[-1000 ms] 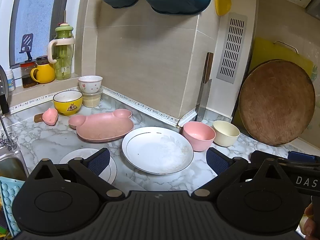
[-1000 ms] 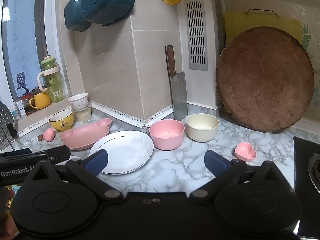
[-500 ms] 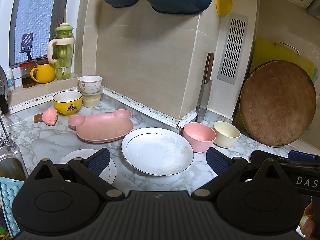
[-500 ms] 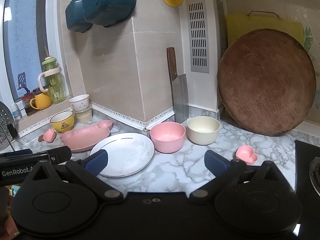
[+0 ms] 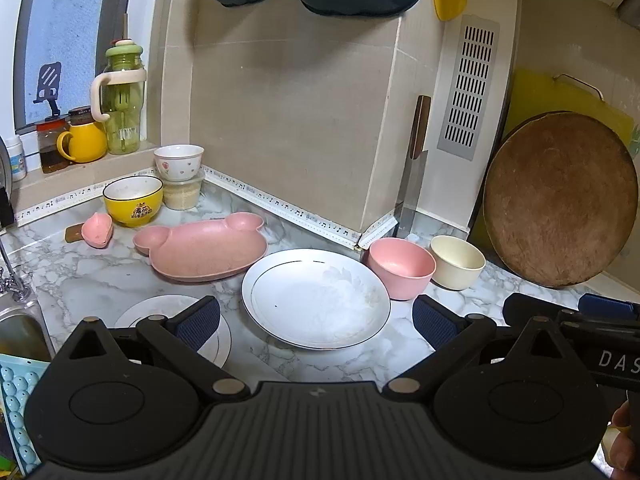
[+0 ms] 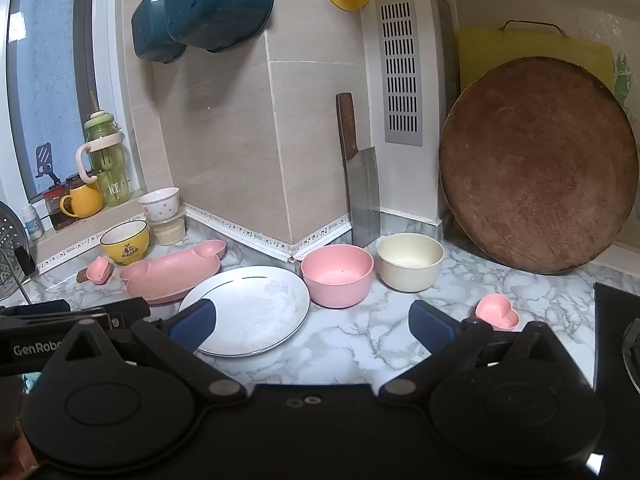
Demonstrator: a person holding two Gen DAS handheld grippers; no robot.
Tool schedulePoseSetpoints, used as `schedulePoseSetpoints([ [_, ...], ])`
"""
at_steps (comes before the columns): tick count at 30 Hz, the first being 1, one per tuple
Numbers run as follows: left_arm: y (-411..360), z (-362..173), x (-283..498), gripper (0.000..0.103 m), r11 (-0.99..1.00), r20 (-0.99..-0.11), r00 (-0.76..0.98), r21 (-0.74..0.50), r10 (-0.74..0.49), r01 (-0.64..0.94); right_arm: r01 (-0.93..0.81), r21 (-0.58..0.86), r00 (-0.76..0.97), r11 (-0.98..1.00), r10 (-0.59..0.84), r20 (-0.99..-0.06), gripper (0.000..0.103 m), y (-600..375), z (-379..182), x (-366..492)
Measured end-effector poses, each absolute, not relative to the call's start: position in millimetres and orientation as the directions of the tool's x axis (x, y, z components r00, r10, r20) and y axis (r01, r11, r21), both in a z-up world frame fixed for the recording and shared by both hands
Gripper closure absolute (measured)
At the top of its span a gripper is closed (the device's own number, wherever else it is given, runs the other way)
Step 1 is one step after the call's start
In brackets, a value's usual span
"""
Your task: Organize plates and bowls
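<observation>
Yellow bowl [image 5: 133, 200], pink bear plate [image 5: 204, 249], small white plate [image 5: 224, 334], big white plate [image 5: 316, 298], pink bowl [image 5: 401, 267], cream bowl [image 5: 457, 261] on marble tabletop [image 5: 80, 276]. Left tool [image 5: 316, 318] spread apart, empty, above plates. Right tool [image 6: 312, 320] likewise apart, empty.

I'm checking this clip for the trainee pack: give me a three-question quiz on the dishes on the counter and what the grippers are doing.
1. True or false: the pink bowl sits between the large white plate and the cream bowl.
2. Which dish lies partly behind the left gripper's left finger?
A. yellow bowl
B. small white plate
C. bear-shaped pink plate
3. Fill in: the right gripper and the left one both hold ____.

Key
1. True.
2. B.
3. Nothing; both are open above the marble counter.
</observation>
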State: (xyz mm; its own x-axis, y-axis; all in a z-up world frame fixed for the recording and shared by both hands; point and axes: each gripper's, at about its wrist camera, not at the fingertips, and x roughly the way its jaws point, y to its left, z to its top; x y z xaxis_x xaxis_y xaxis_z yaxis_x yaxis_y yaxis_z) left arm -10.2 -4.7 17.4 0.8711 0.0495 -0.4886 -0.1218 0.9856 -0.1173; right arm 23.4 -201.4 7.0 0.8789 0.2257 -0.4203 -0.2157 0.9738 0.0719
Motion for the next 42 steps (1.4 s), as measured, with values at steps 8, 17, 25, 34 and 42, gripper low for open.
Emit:
schedulePoseSetpoints([
  [8,0,10,4,0.0,0.985,-0.522,0.851,-0.115,0.05,-0.128,-0.226,0.06,0.874,0.972,0.23,-0.429,0.0,-199,6,30],
  [17,21,-9,32,0.0,0.98,-0.556,0.826,-0.095,0.092,-0.173,-0.25,0.036,0.858,0.967,0.239,-0.454,0.0,-194,-8,60],
  [25,51,-39,90,0.0,0.976,-0.613,0.781,-0.07,0.122,-0.207,-0.31,0.002,0.824,0.951,0.27,-0.497,0.003,-188,-32,102],
  [34,64,-65,152,0.001,0.978,-0.67,0.729,-0.022,0.138,-0.206,-0.369,0.009,0.751,0.929,0.304,-0.587,0.018,-172,-51,158],
  [42,74,-80,180,0.017,0.978,-0.703,0.697,-0.009,0.14,-0.206,-0.372,0.056,0.685,0.926,0.315,-0.657,0.037,-164,-72,200],
])
